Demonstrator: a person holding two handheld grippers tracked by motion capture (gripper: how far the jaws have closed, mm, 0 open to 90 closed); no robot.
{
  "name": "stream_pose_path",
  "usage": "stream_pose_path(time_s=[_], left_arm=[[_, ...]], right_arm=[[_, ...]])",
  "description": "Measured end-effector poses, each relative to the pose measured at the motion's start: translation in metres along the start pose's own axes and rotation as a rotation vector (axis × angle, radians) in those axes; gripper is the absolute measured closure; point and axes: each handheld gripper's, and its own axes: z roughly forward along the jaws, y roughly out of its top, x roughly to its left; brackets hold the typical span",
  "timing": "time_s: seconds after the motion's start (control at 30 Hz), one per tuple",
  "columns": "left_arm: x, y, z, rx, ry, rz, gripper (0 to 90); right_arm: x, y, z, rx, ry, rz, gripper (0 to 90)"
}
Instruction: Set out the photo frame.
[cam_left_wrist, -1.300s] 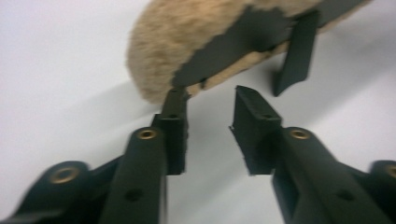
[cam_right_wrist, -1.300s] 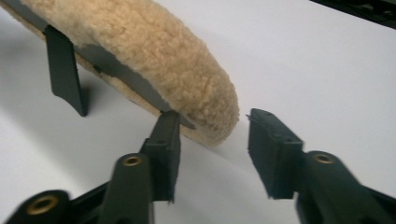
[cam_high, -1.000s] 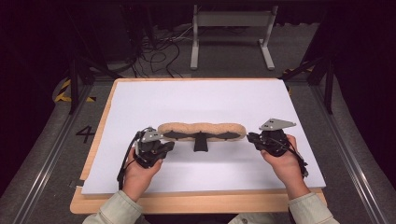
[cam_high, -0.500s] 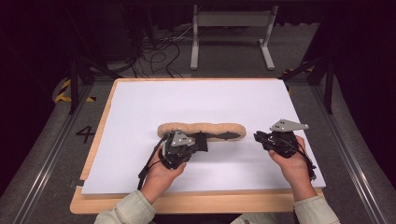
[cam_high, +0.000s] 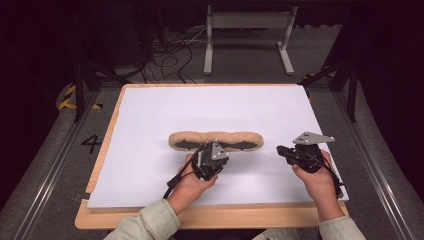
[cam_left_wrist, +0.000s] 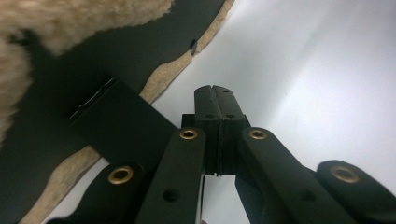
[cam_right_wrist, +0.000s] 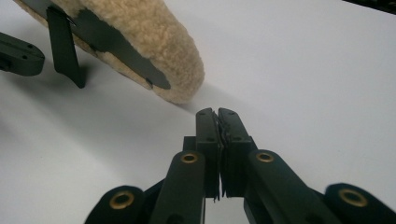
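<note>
Moved inward from the pad's left end over the past second, the left tongs (cam_high: 205, 150) now sit at the near edge of the long tan fleece pad (cam_high: 216, 140), about at its middle, held in the person's left hand (cam_high: 192, 181). Seen from the left gripper view, these tongs (cam_left_wrist: 215, 91) are clenched, jaws pressed together with nothing between them, their tips over bare white just beside the pad's dark underside (cam_left_wrist: 70, 107) and its short black strap (cam_left_wrist: 119, 126).

Off to the right, the right tongs (cam_high: 281, 150) have edged only slightly away from the pad and lie near its right end, apart from it, gripped by the person's right hand (cam_high: 317, 181). Their jaws have just been closing and now stand clenched on nothing in the right gripper view (cam_right_wrist: 217, 113), pointing at the pad's rounded fleecy end (cam_right_wrist: 173, 60), which lies just ahead of the tips without touching them.

Lying lengthwise across the middle of the white sheet (cam_high: 210, 110), the pad has kept its place. Beneath the sheet is the pale wooden worktop (cam_high: 210, 217).
</note>
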Motion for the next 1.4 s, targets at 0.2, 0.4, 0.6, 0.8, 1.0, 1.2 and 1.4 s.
stream_pose_path(time_s=[0.2, 0.4, 0.6, 0.8, 1.0, 1.2, 1.4], left_arm=[[0.002, 0.003, 0.015, 0.015, 0.011, -0.007, 90.0], [0.003, 0.007, 0.026, 0.033, 0.038, -0.019, 90.0], [-0.004, 0.014, 0.039, 0.045, 0.089, 0.023, 90.0], [-0.003, 0.013, 0.048, 0.079, 0.118, 0.039, 90.0], [-0.003, 0.011, 0.052, 0.122, 0.164, 0.049, 90.0], [-0.006, 0.010, 0.052, 0.153, 0.203, 0.062, 90.0], [-0.004, 0.009, 0.050, 0.160, 0.198, 0.052, 90.0]], right_arm=[[0.000, -0.005, -0.002, -0.013, 0.004, 0.014, 89.1], [0.003, -0.006, 0.004, -0.020, 0.003, -0.003, 88.8], [0.003, -0.005, 0.006, -0.032, 0.025, 0.012, 88.3], [0.002, -0.006, 0.005, -0.031, 0.034, 0.009, 88.1], [0.002, -0.006, 0.005, -0.030, 0.038, 0.011, 87.5], [0.003, -0.005, 0.006, -0.030, 0.046, 0.009, 87.3], [0.003, -0.004, 0.006, -0.033, 0.048, 0.008, 87.3]])
